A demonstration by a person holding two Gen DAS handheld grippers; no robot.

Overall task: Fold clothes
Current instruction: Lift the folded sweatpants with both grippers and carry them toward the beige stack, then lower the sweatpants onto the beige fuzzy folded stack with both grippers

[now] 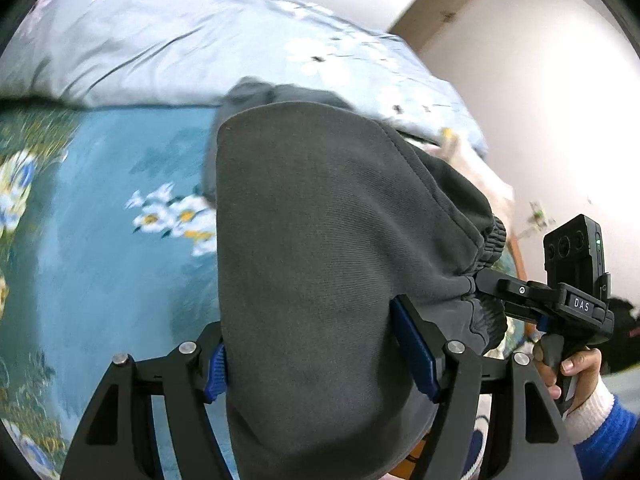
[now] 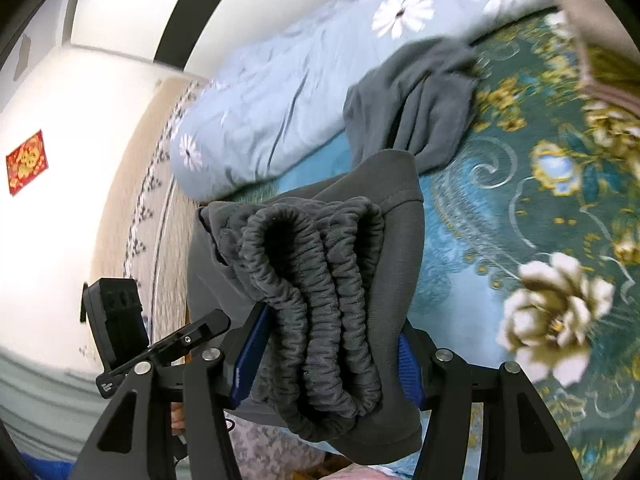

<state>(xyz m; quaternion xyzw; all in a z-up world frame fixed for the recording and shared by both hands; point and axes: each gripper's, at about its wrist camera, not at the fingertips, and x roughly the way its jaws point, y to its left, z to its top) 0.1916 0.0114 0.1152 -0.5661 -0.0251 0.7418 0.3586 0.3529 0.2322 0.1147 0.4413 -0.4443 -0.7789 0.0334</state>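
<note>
Dark grey sweatpants (image 1: 320,248) hang folded between my two grippers above a bed. My left gripper (image 1: 316,364) is shut on a thick fold of the pants, blue pads pressed on both sides. My right gripper (image 2: 324,360) is shut on the bunched elastic waistband (image 2: 320,300); it also shows in the left wrist view (image 1: 480,284) pinching the waistband edge. The far end of the pants (image 2: 416,104) trails down onto the bed. The left gripper (image 2: 216,320) shows at the left of the right wrist view.
The bed carries a teal floral blanket (image 2: 520,220) and a rolled light blue flowered quilt (image 2: 280,92) along its far side. A white wall (image 1: 540,100) with a red decoration (image 2: 26,162) stands beyond. A beige patterned cover (image 2: 132,208) hangs at the bed's end.
</note>
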